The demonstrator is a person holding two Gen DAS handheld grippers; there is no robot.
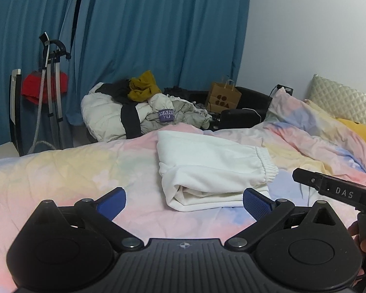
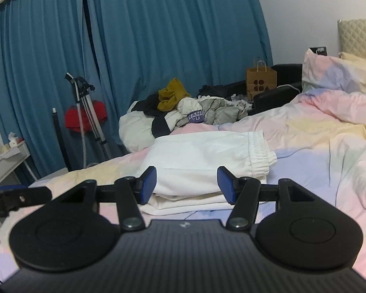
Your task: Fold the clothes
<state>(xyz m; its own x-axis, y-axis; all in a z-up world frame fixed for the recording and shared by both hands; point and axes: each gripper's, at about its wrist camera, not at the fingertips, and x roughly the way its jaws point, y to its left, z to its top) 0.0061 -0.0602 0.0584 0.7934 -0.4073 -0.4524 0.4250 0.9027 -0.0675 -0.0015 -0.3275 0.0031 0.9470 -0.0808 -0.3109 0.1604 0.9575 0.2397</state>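
Note:
A white garment with an elastic waistband [image 1: 212, 168] lies folded in a neat stack on the pastel bedspread [image 1: 73, 171]. My left gripper [image 1: 184, 204] hovers just short of its near edge, blue pads spread wide, nothing between them. In the right wrist view the same folded garment [image 2: 202, 156] sits ahead of my right gripper [image 2: 186, 184], whose jaws stand half apart above the stack's near edge without pressing on it. The right gripper's black body shows at the right edge of the left wrist view, and the left gripper's at the left edge of the right wrist view.
A heap of unfolded clothes [image 1: 144, 107] with a mustard item on top lies beyond the bed. A brown paper bag [image 1: 223, 97] and a black case stand behind it. Blue curtains [image 1: 146, 36], a garment steamer stand [image 1: 51, 85], pillows [image 1: 341, 97] and a white side table [image 2: 5, 161] surround the bed.

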